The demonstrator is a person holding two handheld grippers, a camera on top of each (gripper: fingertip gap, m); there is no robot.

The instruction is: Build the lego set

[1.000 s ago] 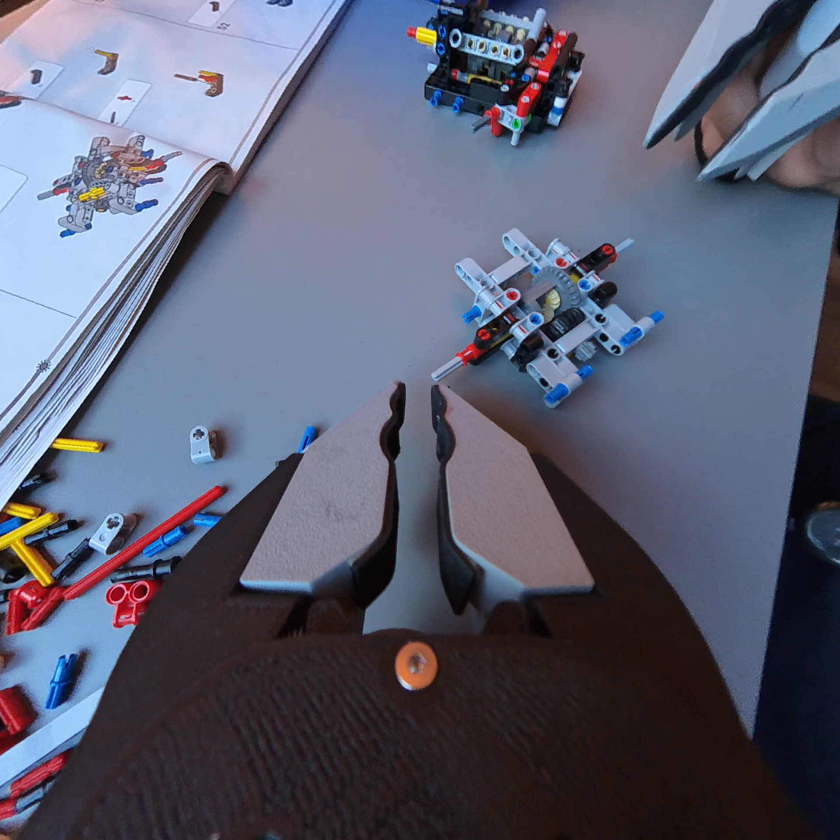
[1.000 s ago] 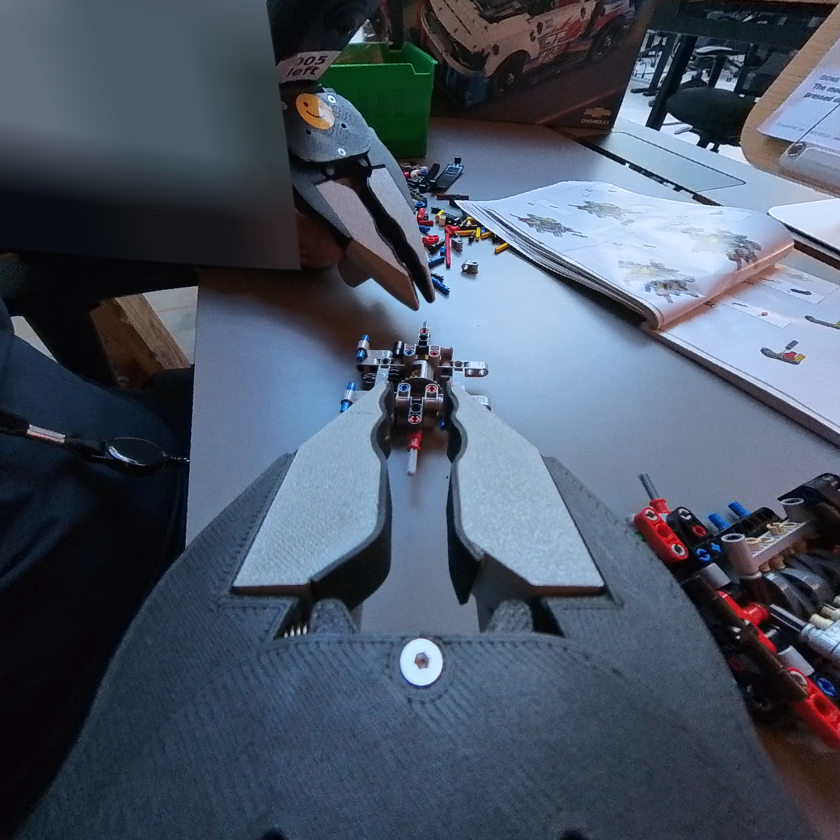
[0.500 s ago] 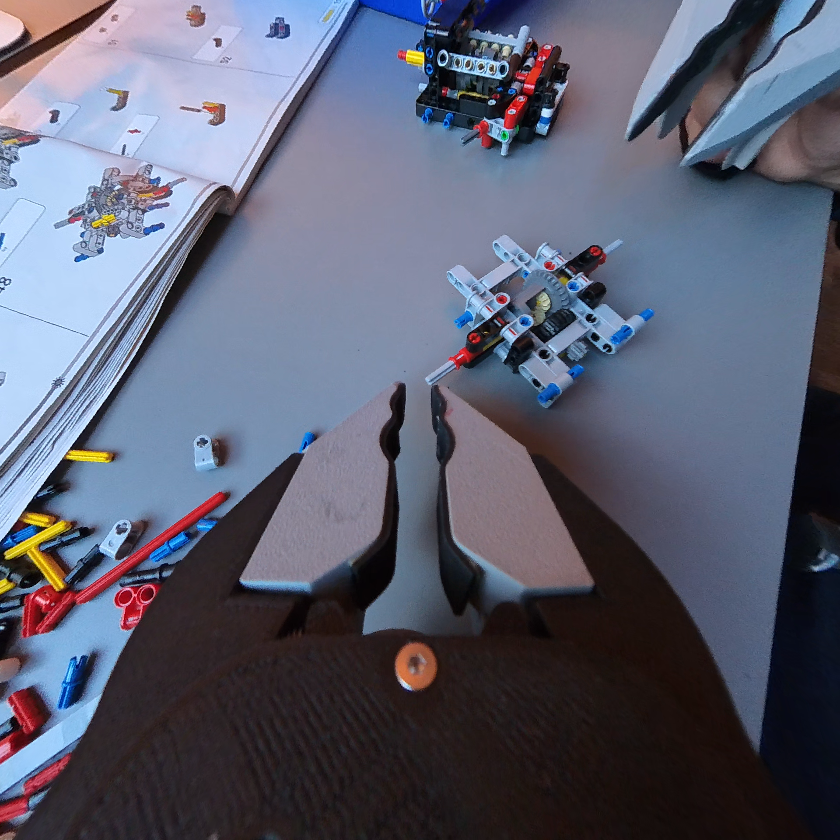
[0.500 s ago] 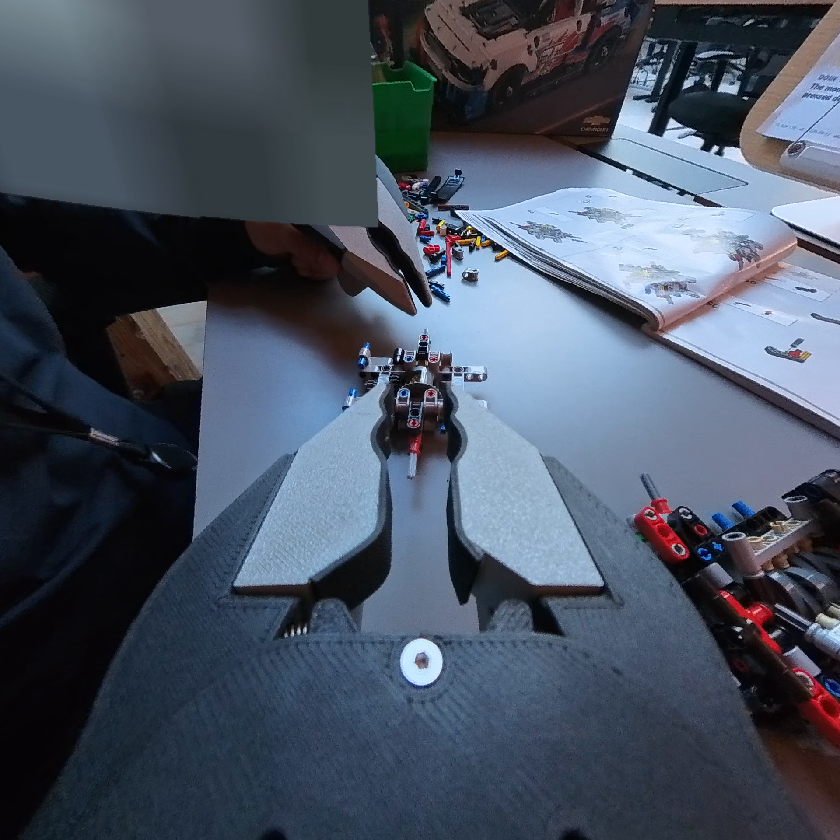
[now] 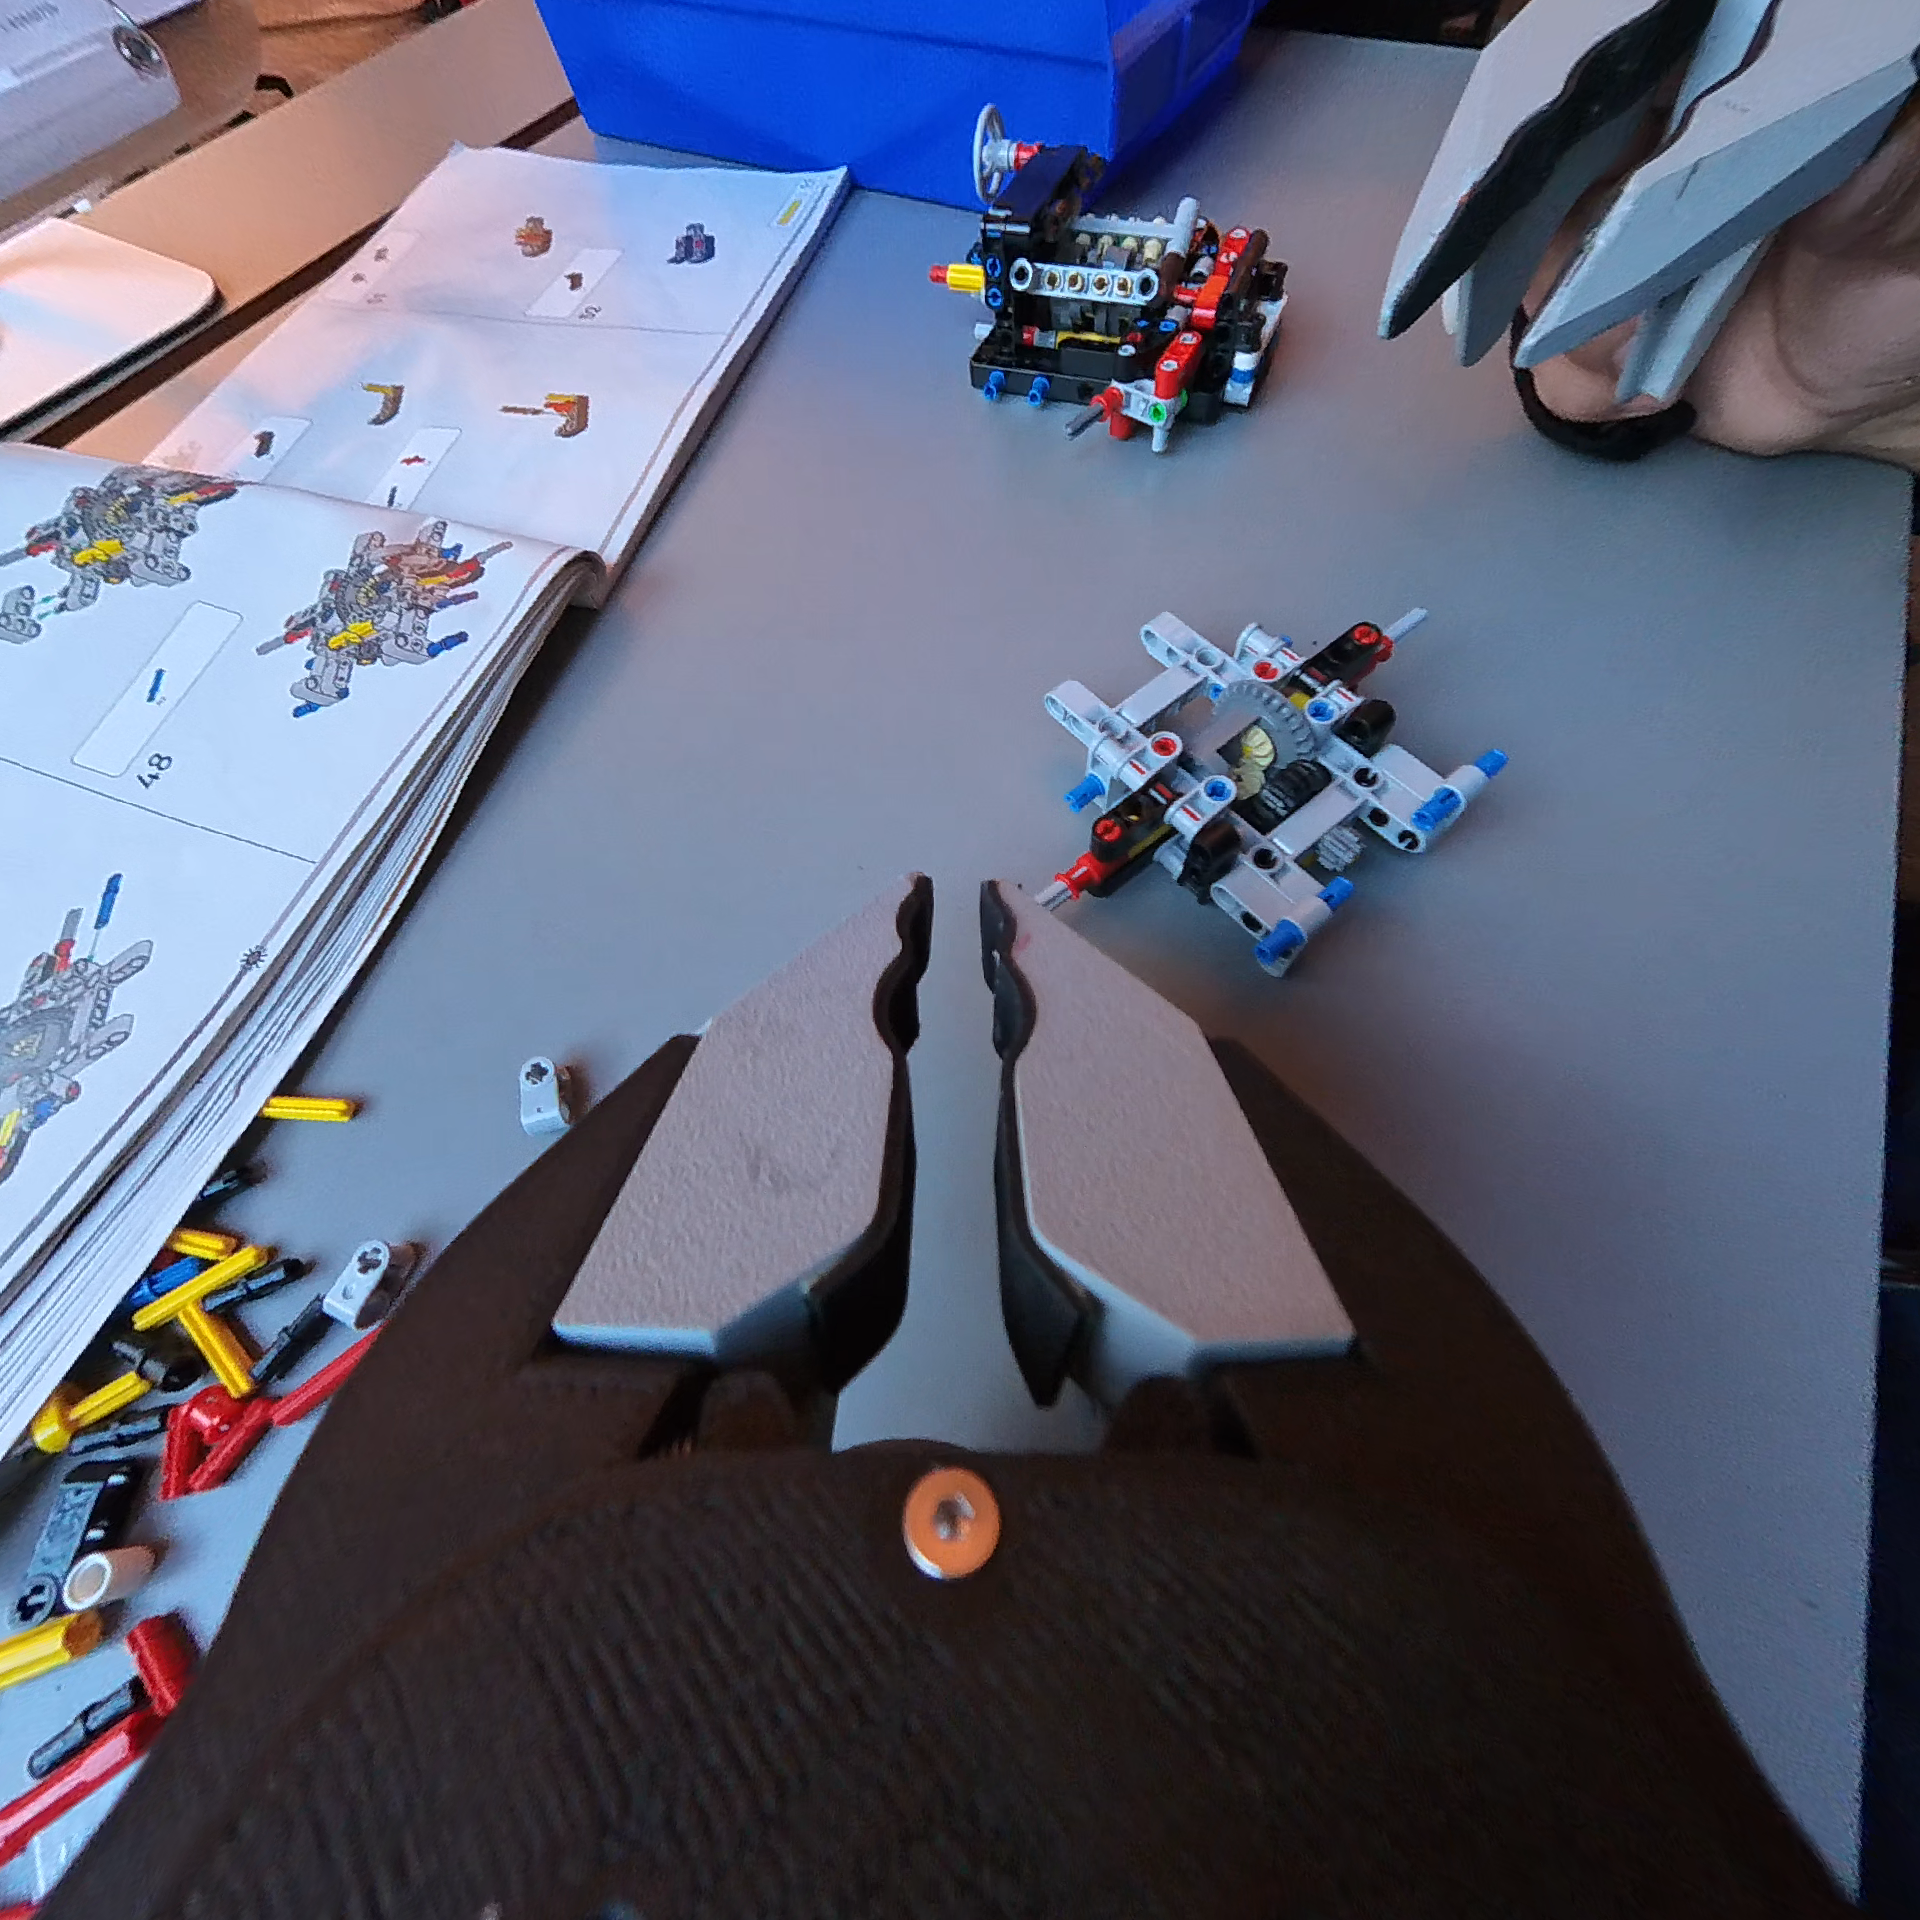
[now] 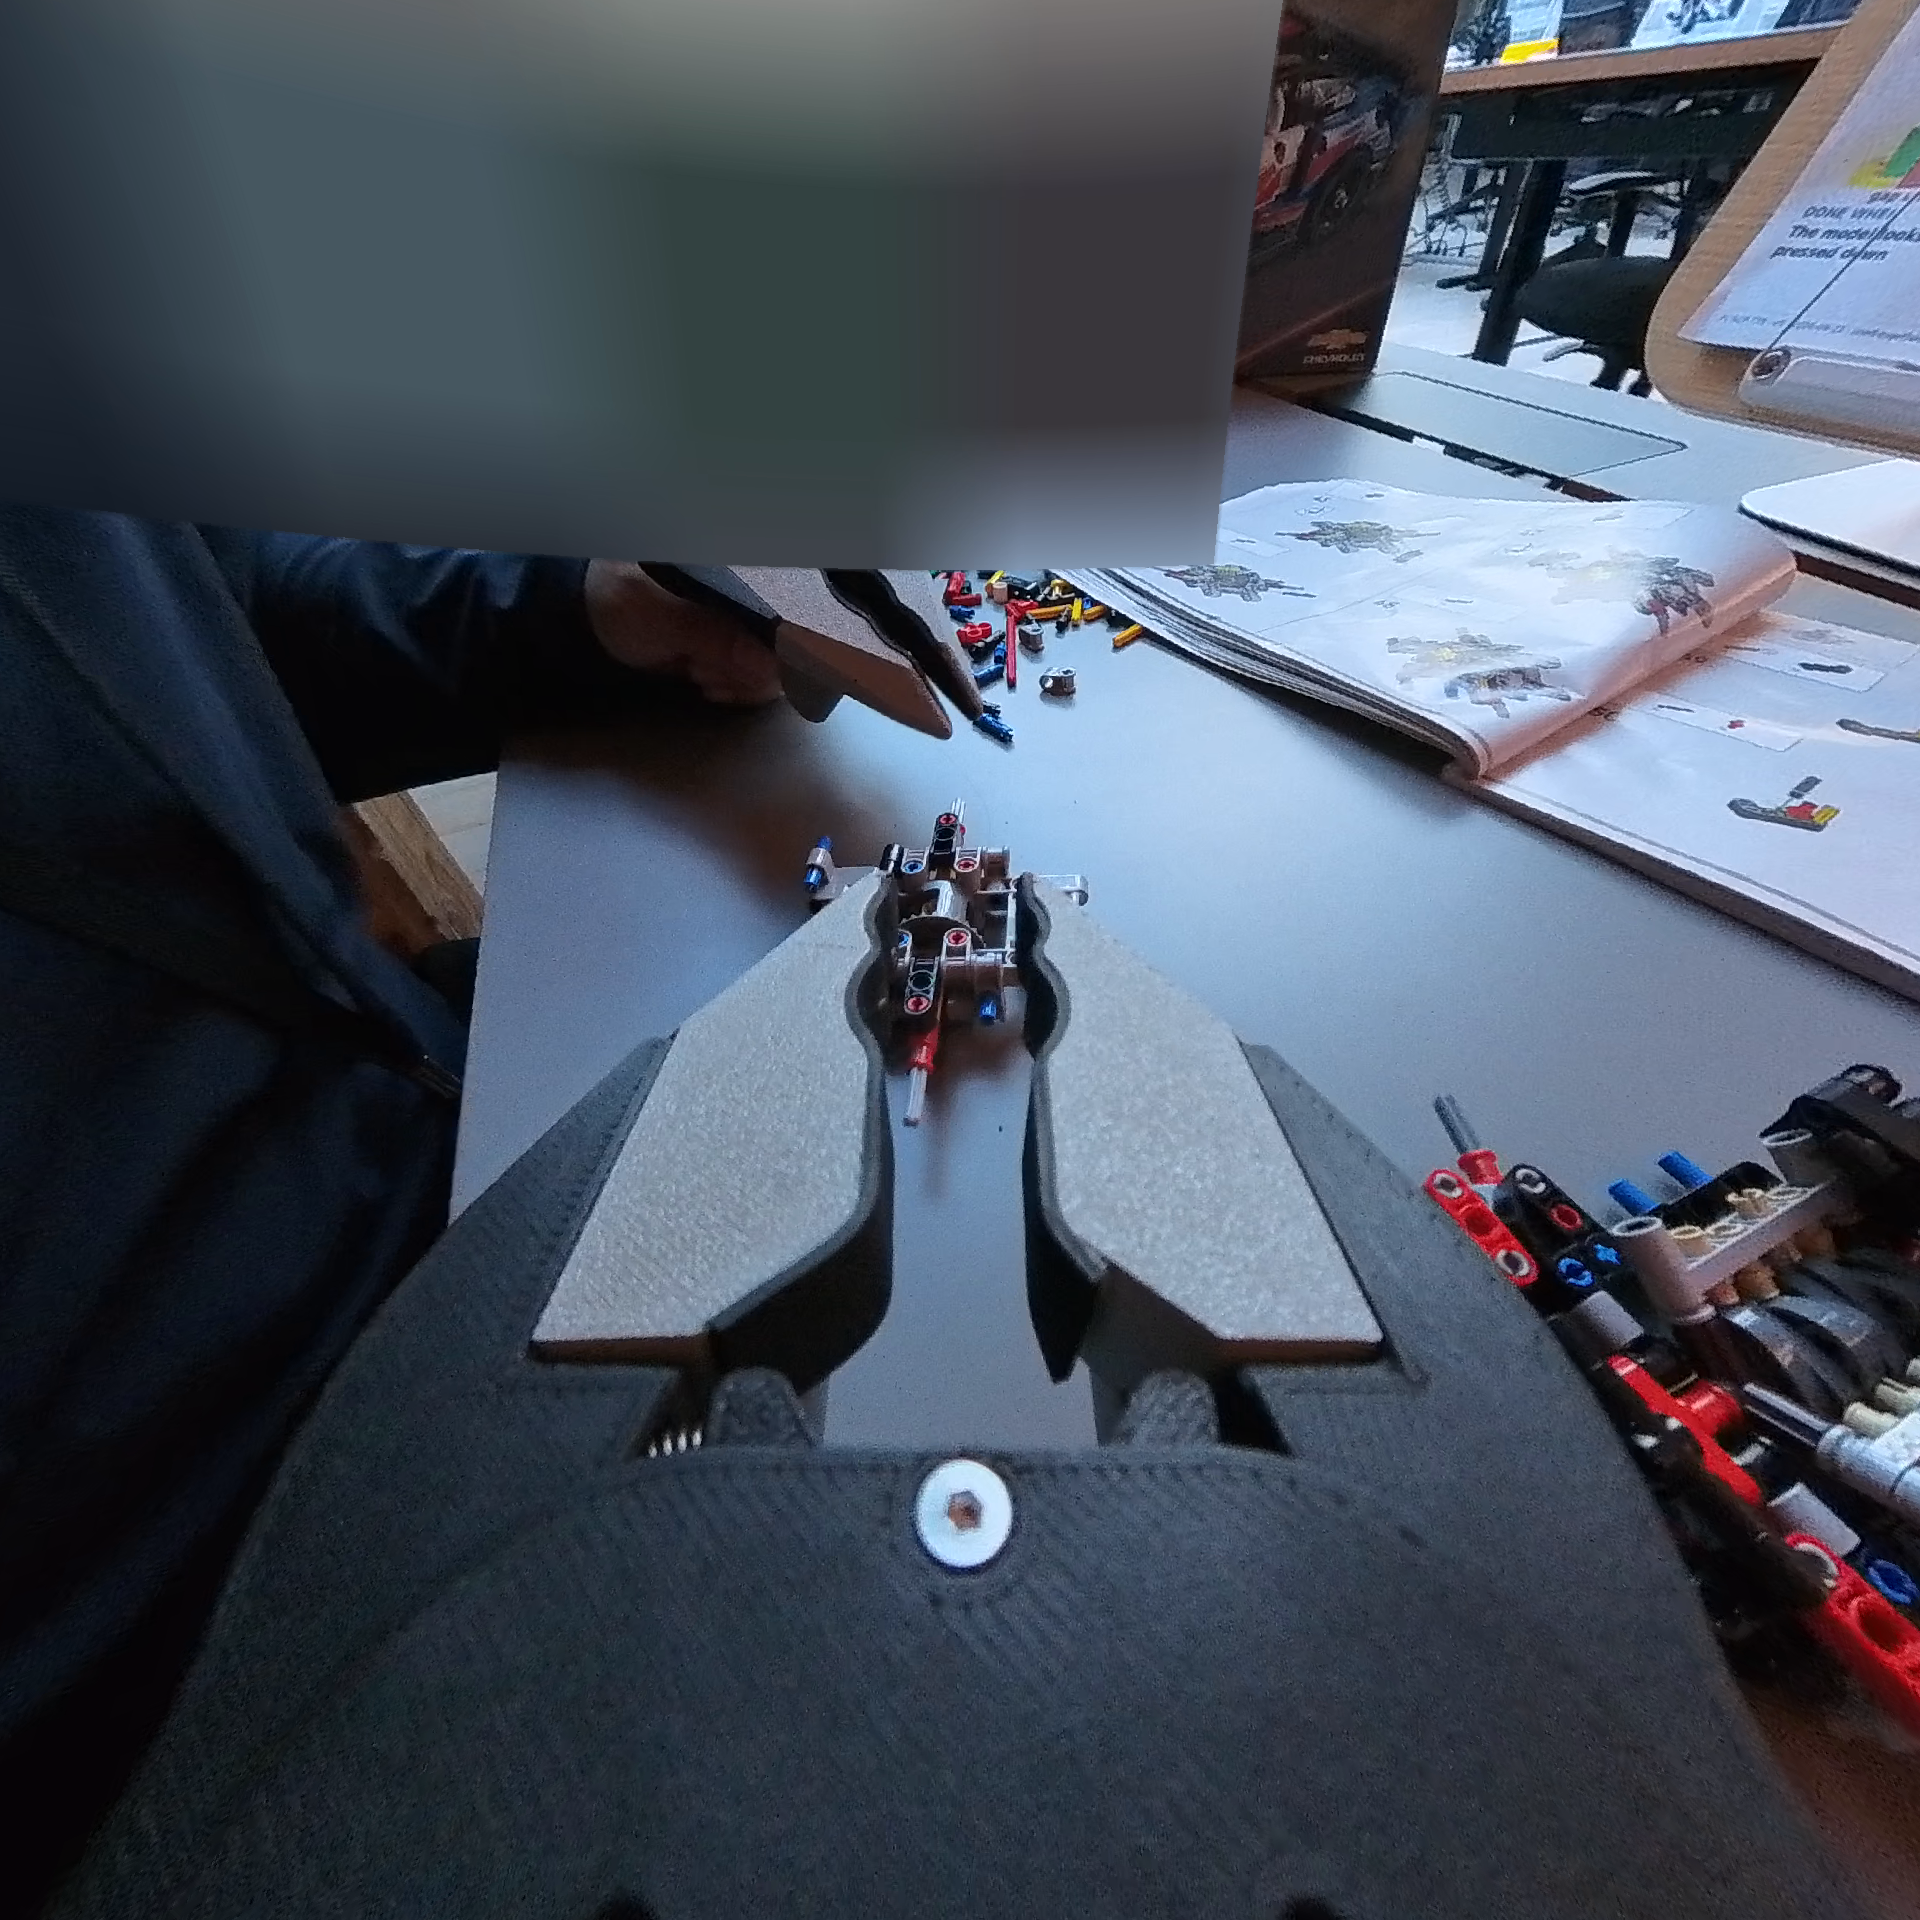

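**Left wrist view.** The left gripper (image 5: pixel 956 894) hovers over the grey table (image 5: pixel 790 665). Its fingers stand a narrow slit apart, with bare table visible between them and nothing held. The small grey-and-black beam assembly with a gear ring and blue pins (image 5: pixel 1262 774) lies flat just ahead and to the right. The grey axle end of this assembly points at the right fingertip, and contact cannot be confirmed. The right gripper (image 5: pixel 1455 332) hangs tilted downward at the upper right, well apart from that assembly, in a hand (image 5: pixel 1787 343). Its fingers are parted and grip nothing. A larger black, red and grey brick block (image 5: pixel 1127 301) sits before a blue plastic bin (image 5: pixel 883 83). An open instruction booklet (image 5: pixel 312 623) lies to the left, with loose red, yellow and blue pins (image 5: pixel 197 1309) below it.

**Right wrist view.** The right gripper (image 6: pixel 951 894) looks down along its parted fingers. The small assembly (image 6: pixel 951 935) shows through the gap but lies on the table beyond, ungripped. The left gripper (image 6: pixel 961 722) points downward near a loose blue pin (image 6: pixel 994 724).

Judgement: the assembly is press-fit, so its broad grey beams should bear a pinch better than the thin axle or pins.
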